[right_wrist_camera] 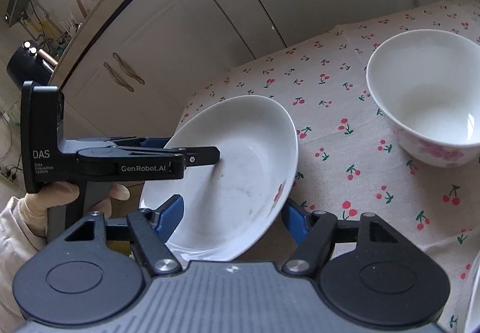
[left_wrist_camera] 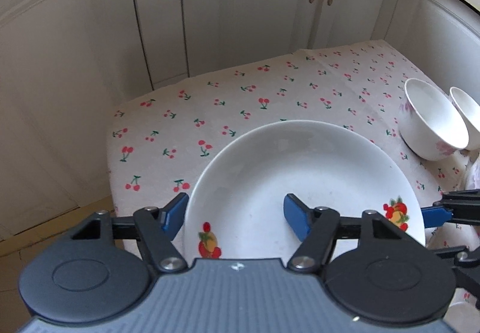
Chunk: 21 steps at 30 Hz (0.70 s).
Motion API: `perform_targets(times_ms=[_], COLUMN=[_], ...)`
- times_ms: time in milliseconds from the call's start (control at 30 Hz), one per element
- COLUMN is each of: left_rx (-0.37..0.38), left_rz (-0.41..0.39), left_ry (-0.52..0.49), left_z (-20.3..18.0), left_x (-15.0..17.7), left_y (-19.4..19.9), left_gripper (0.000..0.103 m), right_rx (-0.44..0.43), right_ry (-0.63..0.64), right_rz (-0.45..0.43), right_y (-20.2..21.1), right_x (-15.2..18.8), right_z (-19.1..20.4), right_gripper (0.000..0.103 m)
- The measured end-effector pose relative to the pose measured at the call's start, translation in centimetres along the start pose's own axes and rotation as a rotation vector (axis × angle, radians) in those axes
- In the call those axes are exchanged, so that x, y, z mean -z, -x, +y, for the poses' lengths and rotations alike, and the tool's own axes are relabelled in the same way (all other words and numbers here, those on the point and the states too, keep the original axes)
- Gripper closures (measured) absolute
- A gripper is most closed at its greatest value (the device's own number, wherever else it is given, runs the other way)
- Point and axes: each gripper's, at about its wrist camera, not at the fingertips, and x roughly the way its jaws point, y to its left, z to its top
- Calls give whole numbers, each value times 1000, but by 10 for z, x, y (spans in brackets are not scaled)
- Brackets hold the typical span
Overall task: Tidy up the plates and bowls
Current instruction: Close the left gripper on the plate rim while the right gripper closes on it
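Presently the left gripper (left_wrist_camera: pixel 235 207) and right gripper (right_wrist_camera: pixel 234 207) both straddle the fruit-print plate's (left_wrist_camera: pixel 300 171) rim unclenched; an uneven or shallow pinch could tip it off the table's (left_wrist_camera: pixel 240 99) near edge.

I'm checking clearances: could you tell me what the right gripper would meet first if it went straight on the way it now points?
Probably the white plate: its rim already sits between the right gripper's fingers, with the cherry-print tablecloth beyond. Depth is unclear.

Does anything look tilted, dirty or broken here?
The white ceramic plate with fruit decals looks tilted, not flat on the cherry-print tablecloth. Faint grey smudges mark its inside. The white bowl with pink flowers stands upright. No visible cracks or spills.
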Motion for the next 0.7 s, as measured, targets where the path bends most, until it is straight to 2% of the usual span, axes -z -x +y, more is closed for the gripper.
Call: perform_targets(times_ms=[200, 700], left_rx=[3, 12], left_rz=[-9, -7], left_ry=[5, 2], left_z=[-1, -4], left_x=[-1, 0], left_y=[0, 3], left_gripper=[35, 35], right_rx=[-8, 51], right_ry=[-13, 31], right_rz=[-6, -8], right_y=[-1, 1], right_x=[-1, 0], right_z=[-2, 8], right_gripper=[26, 27])
